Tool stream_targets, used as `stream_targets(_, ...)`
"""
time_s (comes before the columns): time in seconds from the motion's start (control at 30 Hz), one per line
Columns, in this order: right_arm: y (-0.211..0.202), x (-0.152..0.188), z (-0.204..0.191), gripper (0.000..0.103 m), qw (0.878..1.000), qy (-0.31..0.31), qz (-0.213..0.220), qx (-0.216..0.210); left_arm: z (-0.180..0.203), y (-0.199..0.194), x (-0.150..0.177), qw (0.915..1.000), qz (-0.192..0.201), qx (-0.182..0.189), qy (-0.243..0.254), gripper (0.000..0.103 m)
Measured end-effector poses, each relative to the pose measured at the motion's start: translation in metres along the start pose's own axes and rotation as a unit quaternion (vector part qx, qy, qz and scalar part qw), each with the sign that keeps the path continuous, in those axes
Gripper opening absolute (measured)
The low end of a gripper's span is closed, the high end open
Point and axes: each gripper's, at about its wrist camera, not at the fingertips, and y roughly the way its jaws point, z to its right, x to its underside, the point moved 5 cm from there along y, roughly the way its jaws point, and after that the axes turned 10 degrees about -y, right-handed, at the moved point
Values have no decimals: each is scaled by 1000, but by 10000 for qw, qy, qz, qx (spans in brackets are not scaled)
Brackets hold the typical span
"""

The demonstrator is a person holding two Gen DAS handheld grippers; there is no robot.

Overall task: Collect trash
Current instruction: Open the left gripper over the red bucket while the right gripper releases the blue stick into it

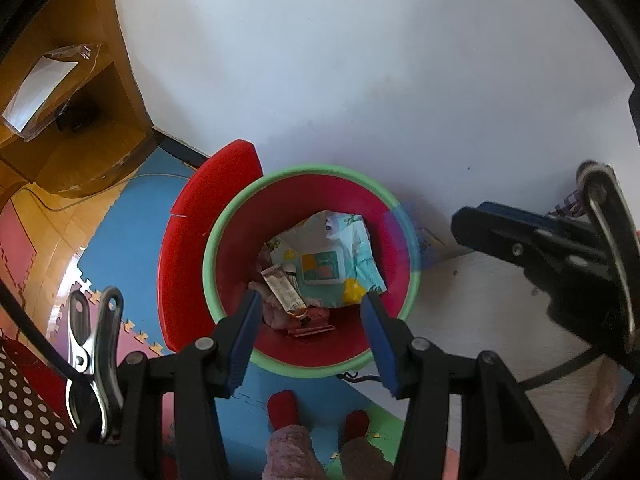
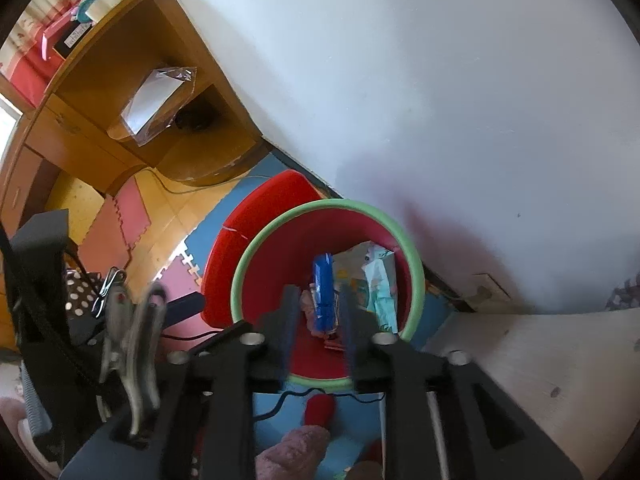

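Note:
A red trash bin with a green rim stands on the floor by the wall, its red lid flipped open to the left. Inside lie a pale blue wet-wipe pack, a squeezed tube and other scraps. My left gripper is open and empty above the bin. My right gripper is above the bin with its fingers parted; a blue wrapper is between the fingertips over the bin, blurred, and I cannot tell if it is touched. The right gripper also shows at the right of the left wrist view.
A wooden desk with a plastic-wrapped white item stands at the left. Foam floor mats cover the floor. A white table edge is at the right. The person's red-socked feet are below. A polka-dot bag is at lower left.

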Motion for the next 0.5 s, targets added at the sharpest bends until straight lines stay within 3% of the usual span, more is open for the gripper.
stream_targets(0.5,-20,8,-2,31,9997,206,113,55,3,-11,3,9999,20,90,62,54)
